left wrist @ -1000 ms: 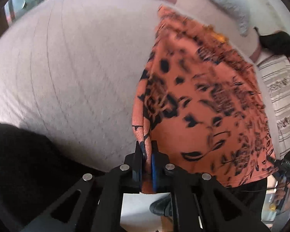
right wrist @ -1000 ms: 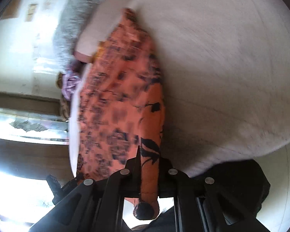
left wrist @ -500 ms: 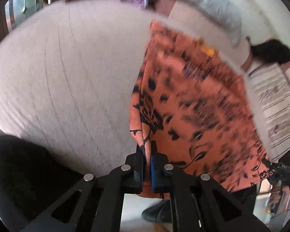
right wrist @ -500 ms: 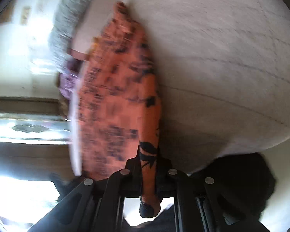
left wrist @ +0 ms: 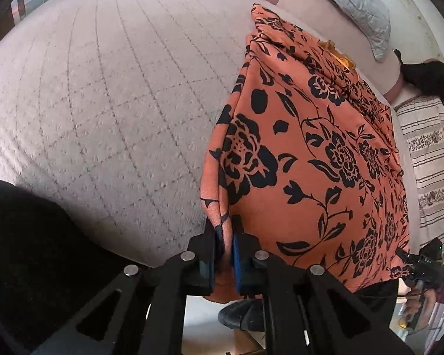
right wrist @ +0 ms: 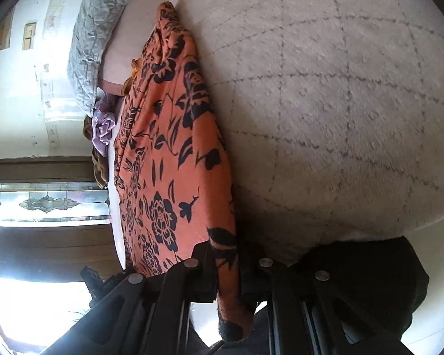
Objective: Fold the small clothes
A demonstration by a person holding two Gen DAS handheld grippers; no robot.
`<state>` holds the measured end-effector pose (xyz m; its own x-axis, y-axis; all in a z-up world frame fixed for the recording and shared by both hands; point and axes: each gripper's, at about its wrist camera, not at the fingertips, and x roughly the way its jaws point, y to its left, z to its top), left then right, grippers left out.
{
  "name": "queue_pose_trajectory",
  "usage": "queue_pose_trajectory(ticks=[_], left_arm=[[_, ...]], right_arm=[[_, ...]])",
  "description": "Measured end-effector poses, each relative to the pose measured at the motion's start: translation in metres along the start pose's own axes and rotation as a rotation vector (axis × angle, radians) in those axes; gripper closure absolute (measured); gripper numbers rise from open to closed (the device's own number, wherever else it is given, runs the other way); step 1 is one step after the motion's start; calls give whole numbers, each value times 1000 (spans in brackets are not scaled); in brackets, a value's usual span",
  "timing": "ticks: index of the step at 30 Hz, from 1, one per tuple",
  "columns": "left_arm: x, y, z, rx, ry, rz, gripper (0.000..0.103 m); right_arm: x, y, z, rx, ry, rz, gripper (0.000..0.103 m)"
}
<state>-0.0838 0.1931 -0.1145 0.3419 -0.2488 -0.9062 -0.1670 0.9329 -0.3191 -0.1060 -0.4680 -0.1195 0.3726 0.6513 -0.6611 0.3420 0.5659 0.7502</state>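
Orange flowered garment (left wrist: 307,159) stretched over a quilted bed (left wrist: 103,103), near corners clamped in left gripper (left wrist: 225,236) and right gripper (right wrist: 226,254), grey pillow (left wrist: 352,3) seen far.

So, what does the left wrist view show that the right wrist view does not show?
Only the left wrist view shows a beige striped cloth at the right edge, and the other claw holding the garment's far corner.

Only the right wrist view shows a stained-glass window and a wooden wall.

Both show the orange garment with black flowers pinched in a shut claw, the quilted pale bedspread, the grey pillow and a crumpled purple cloth.
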Motion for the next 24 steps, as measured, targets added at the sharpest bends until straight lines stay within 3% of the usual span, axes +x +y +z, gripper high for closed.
queue_pose_trajectory(ticks=[2, 4, 7, 9, 11, 12, 14, 16, 19, 21, 24], left_arm=[[-3, -8, 2, 42, 1, 20, 97], [-14, -14, 7, 68, -36, -7, 97], [-48, -27, 24, 97, -143, -59, 97], [-52, -28, 27, 87, -162, -63, 97], [-33, -24, 22, 88, -104, -33, 97], [-13, -18, 18, 73, -34, 1, 97], [5, -13, 13, 46, 38, 2, 97], [0, -20, 20, 83, 14, 1, 97], [-26, -45, 57, 149, -77, -60, 97], [-41, -66, 99, 165, -133, -148, 97], [-49, -89, 155, 158, -211, -232, 97]], right_arm=[[3, 3, 0, -18, 5, -14, 92], [1, 9, -1, -39, 12, -33, 95], [-9, 35, 3, -83, -18, 27, 96], [-21, 57, 9, -131, -67, 78, 96], [-23, 62, 10, -155, -80, 86, 96], [-16, 54, 11, -142, -68, 70, 96], [1, 31, 11, -75, -24, 36, 96], [10, 12, 9, -22, -7, 29, 96], [1, 28, 19, -66, -24, 36, 96], [-4, 54, 40, -120, -41, 59, 96], [-8, 115, 99, -244, -118, 107, 96]])
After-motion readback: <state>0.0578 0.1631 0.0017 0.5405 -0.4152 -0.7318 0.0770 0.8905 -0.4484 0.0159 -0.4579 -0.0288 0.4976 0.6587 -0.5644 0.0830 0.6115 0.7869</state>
